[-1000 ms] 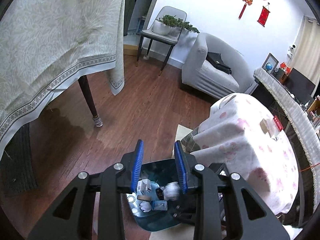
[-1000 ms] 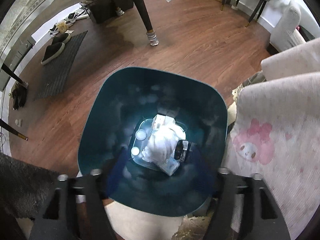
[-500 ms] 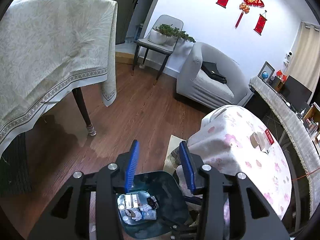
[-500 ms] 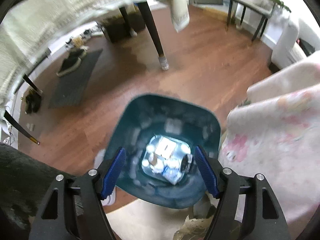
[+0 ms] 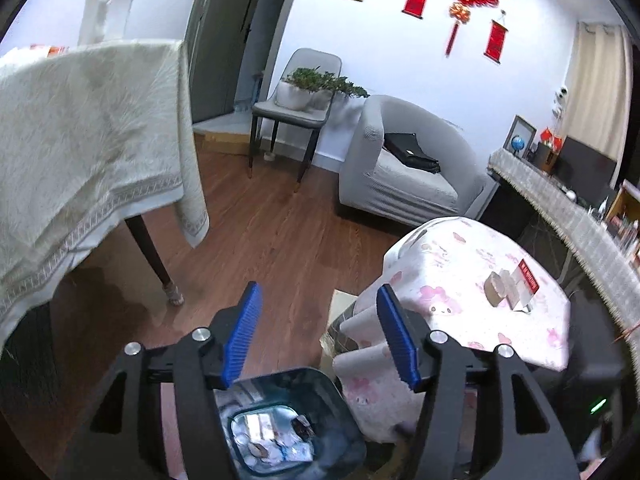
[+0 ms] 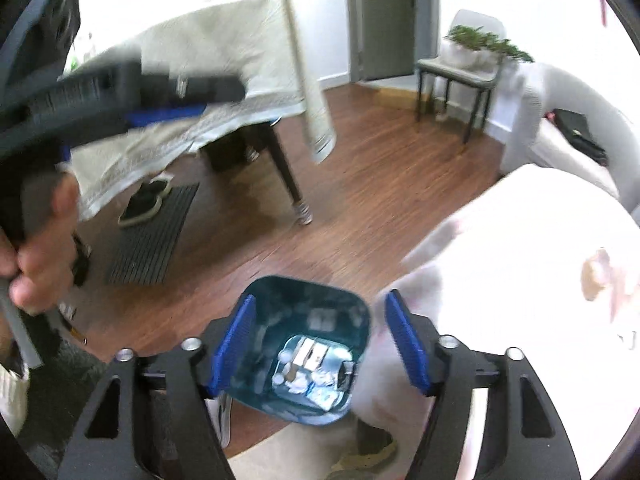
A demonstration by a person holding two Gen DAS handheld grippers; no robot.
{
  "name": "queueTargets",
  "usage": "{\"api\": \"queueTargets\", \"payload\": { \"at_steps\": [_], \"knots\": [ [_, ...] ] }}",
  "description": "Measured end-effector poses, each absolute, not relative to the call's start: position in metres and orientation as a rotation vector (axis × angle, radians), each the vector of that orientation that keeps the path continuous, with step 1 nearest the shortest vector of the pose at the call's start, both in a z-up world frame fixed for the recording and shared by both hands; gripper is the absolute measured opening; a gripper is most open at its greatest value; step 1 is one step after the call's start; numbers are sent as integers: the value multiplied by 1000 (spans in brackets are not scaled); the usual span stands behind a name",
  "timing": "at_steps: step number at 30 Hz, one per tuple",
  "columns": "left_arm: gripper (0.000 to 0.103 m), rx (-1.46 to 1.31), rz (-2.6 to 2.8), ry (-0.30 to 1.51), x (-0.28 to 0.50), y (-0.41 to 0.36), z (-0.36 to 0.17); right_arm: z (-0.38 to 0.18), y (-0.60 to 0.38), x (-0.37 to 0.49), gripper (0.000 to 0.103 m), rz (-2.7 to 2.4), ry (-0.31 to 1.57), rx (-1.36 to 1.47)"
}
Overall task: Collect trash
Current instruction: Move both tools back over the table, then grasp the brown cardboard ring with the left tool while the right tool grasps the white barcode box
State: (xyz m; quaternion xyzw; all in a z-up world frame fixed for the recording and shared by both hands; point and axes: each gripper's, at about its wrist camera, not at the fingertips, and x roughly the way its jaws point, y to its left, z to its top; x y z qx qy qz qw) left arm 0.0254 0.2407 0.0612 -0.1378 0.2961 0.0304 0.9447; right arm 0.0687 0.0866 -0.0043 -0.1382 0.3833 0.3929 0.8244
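A dark teal trash bin (image 5: pixel 344 412) (image 6: pixel 256 364) stands on the wood floor beside a small table with a pink-patterned cloth (image 5: pixel 452 276). Crumpled paper, packets and small cups (image 5: pixel 276 440) (image 6: pixel 316 368) lie at its bottom. My left gripper (image 5: pixel 318 336) is open and empty, high above the bin. My right gripper (image 6: pixel 320 344) is open and empty above the bin too. The left gripper and the hand holding it (image 6: pixel 44 240) show at the left of the right wrist view. A small tan box and a red-labelled item (image 5: pixel 512 284) lie on the pink table.
A large table with a cream cloth (image 5: pixel 80 152) stands left, its dark leg (image 5: pixel 156 256) on the floor. A grey armchair (image 5: pixel 400 168) and a chair holding potted plants (image 5: pixel 304 100) stand at the back. A dark mat with shoes (image 6: pixel 152 224) lies left.
Both grippers have risen well away from the bin, which now looks much smaller. The left jaws have opened wider. The right view has tilted up toward the room.
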Motion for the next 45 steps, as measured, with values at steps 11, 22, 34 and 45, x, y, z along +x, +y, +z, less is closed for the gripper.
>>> {"api": "queueTargets", "payload": {
  "at_steps": [11,22,34,45],
  "knots": [
    [69,-233,-15,619,58,183,61,24,-4,103,63,639,729,-198],
    [72,-118,-173,678,102,90,47,26,-96,130,58,454,703,-139],
    [71,22,-250,765,141,29,11,23,-134,157,52,411,729,-68],
    [61,-20,-272,836,170,16,2,14,-142,170,49,405,760,-57]
  ]
}}
